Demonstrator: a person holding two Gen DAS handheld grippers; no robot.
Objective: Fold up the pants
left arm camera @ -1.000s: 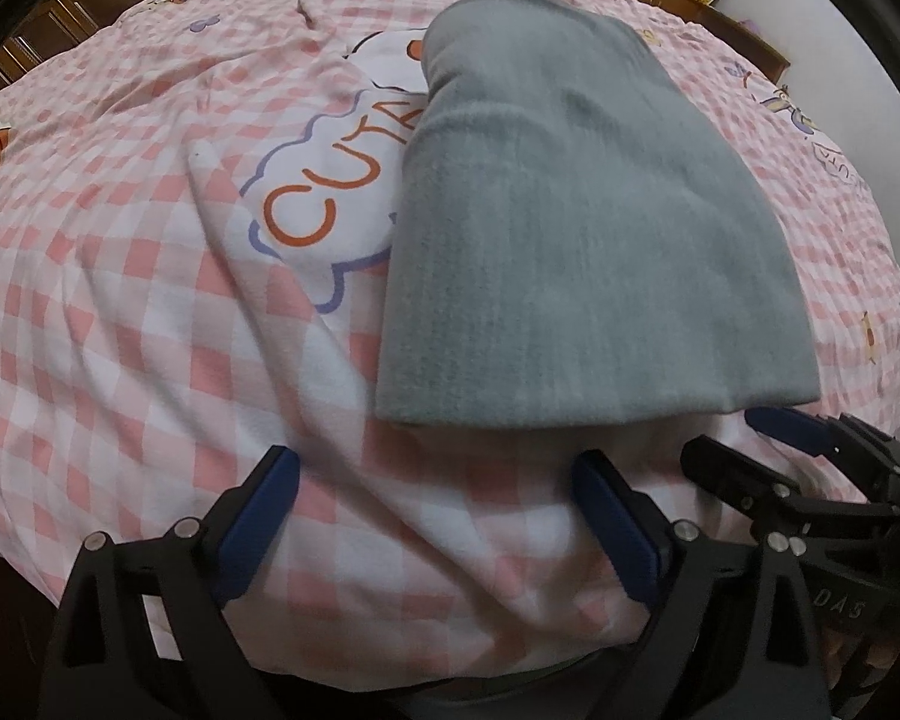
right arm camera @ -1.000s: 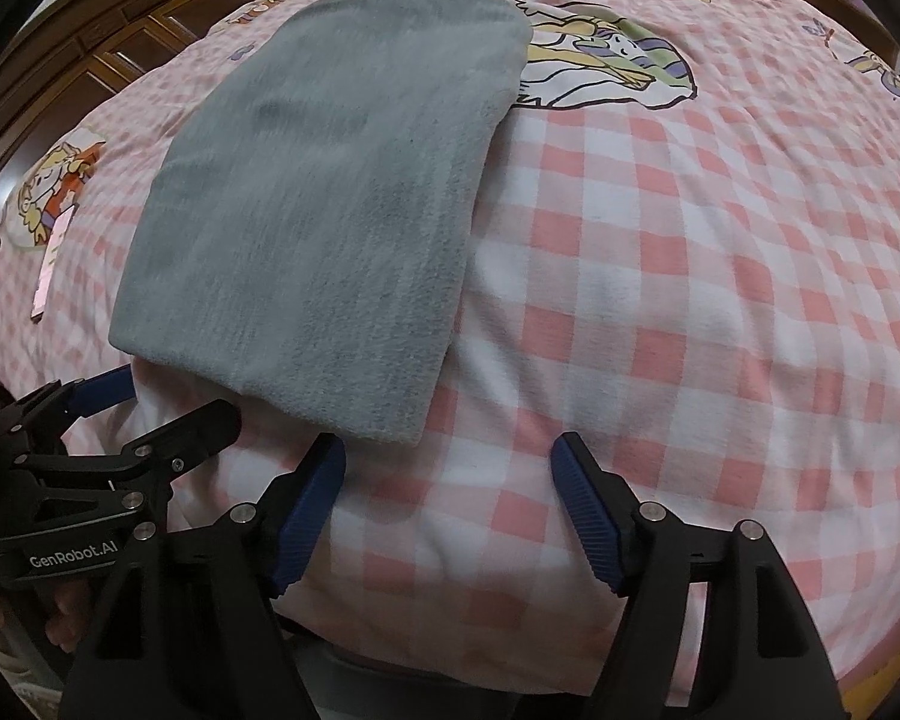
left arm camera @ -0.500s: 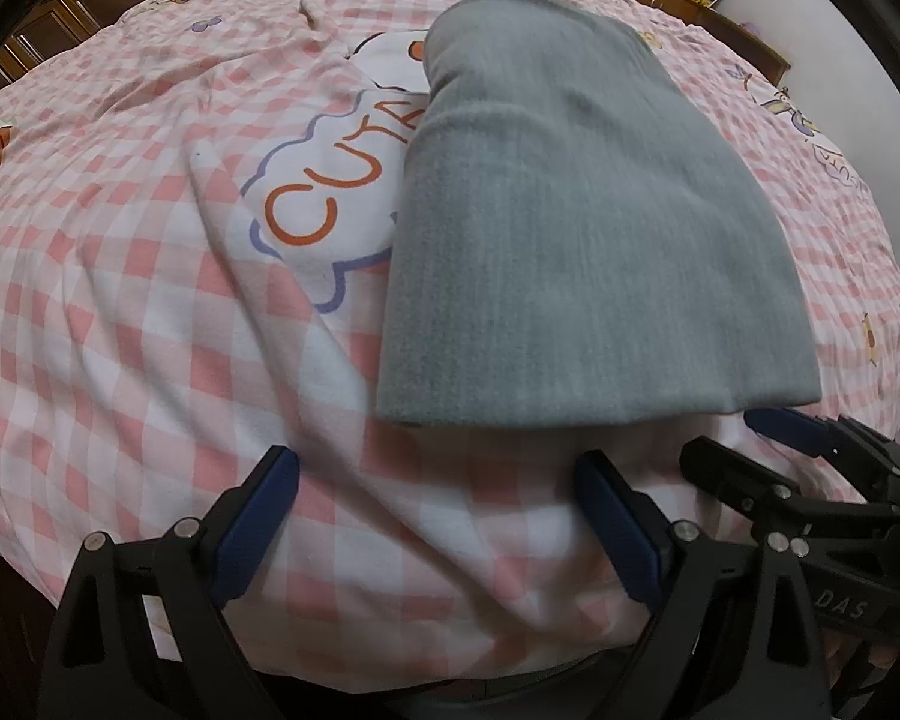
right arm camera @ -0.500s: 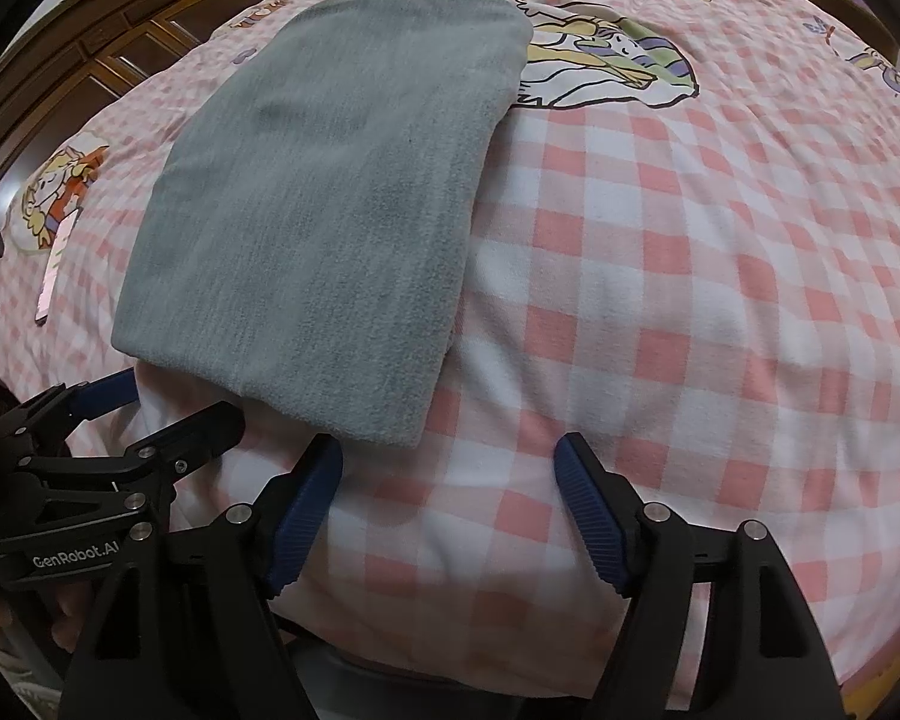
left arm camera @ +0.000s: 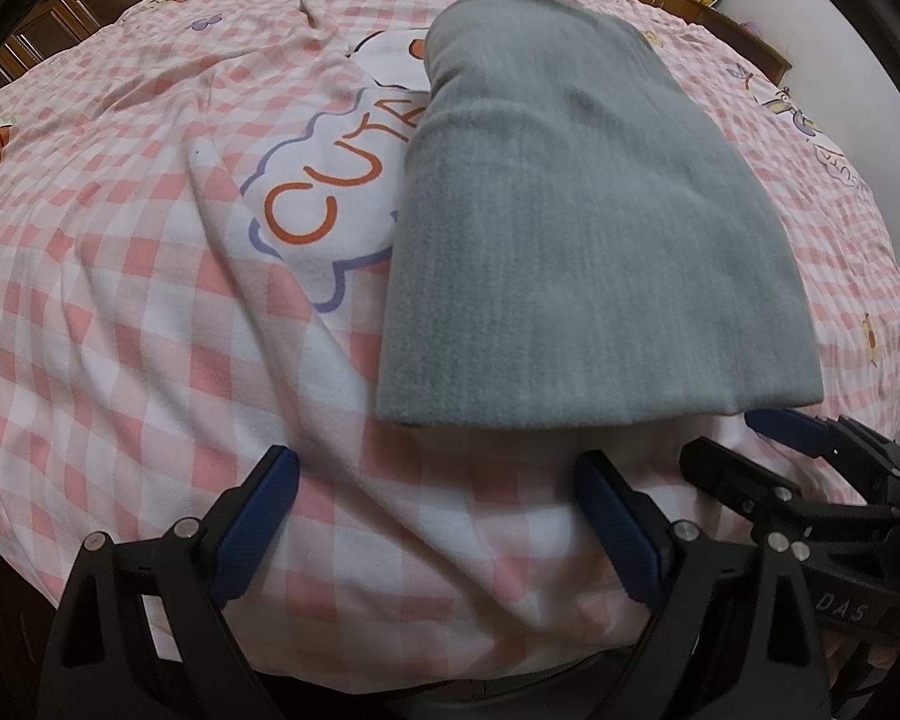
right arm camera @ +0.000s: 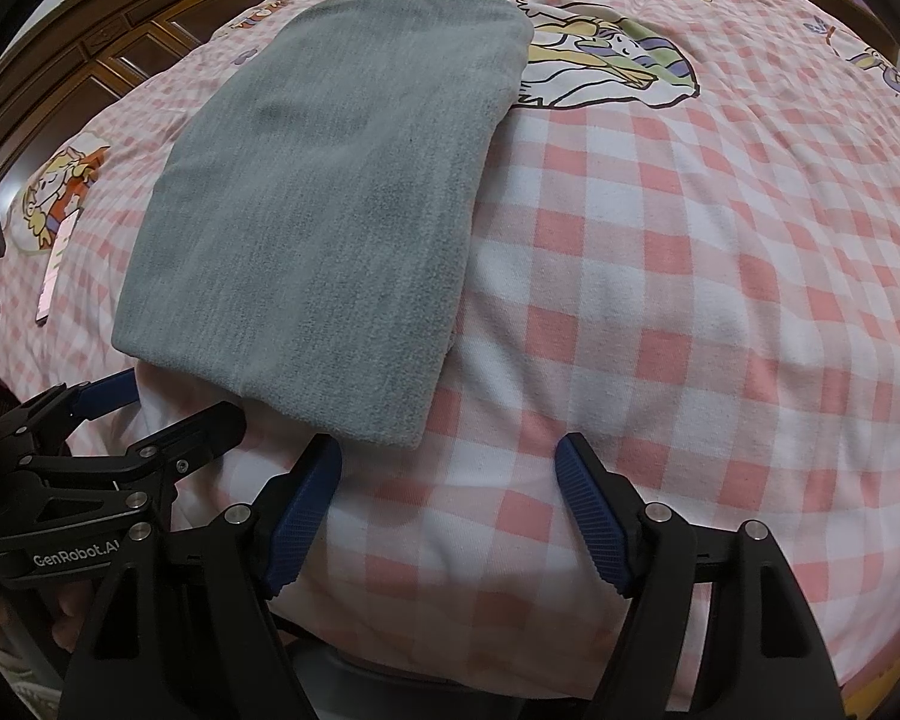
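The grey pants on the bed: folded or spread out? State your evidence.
Folded. The grey pants form one compact rectangle with layered edges; no separate legs show.

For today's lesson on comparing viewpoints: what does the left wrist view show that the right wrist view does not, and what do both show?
Only the left wrist view shows the orange CUT lettering. Only the right wrist view shows the cartoon figure print beside the pants and the dark wooden cabinet. Both show the folded grey pants on the pink checked bedcover, with the left gripper and right gripper open.
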